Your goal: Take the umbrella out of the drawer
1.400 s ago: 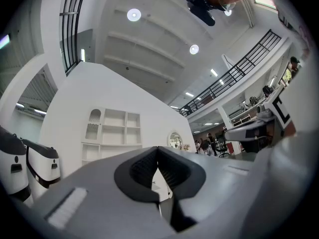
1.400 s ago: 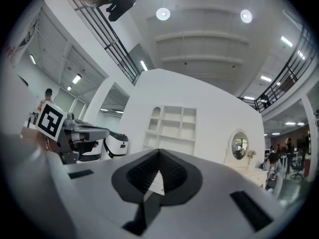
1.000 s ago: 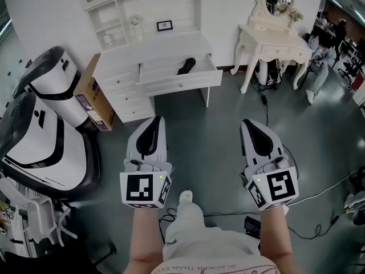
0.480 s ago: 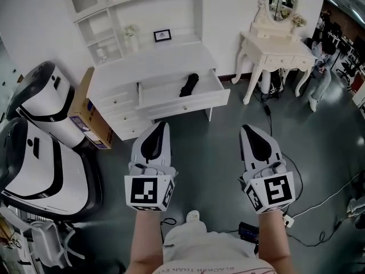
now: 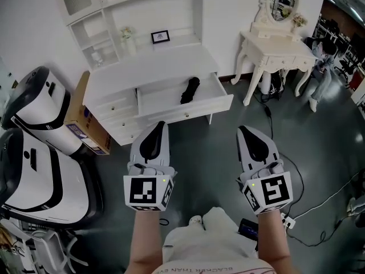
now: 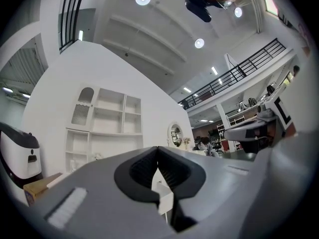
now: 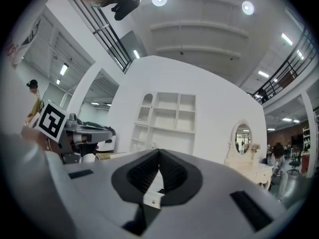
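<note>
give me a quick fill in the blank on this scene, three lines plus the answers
1. The black umbrella lies in the white desk's open ____.
2. The left gripper and the right gripper are both ____, with nothing between their jaws.
3. An oval ____ stands on the dressing table right of the desk.
Missing words: drawer; shut; mirror.
</note>
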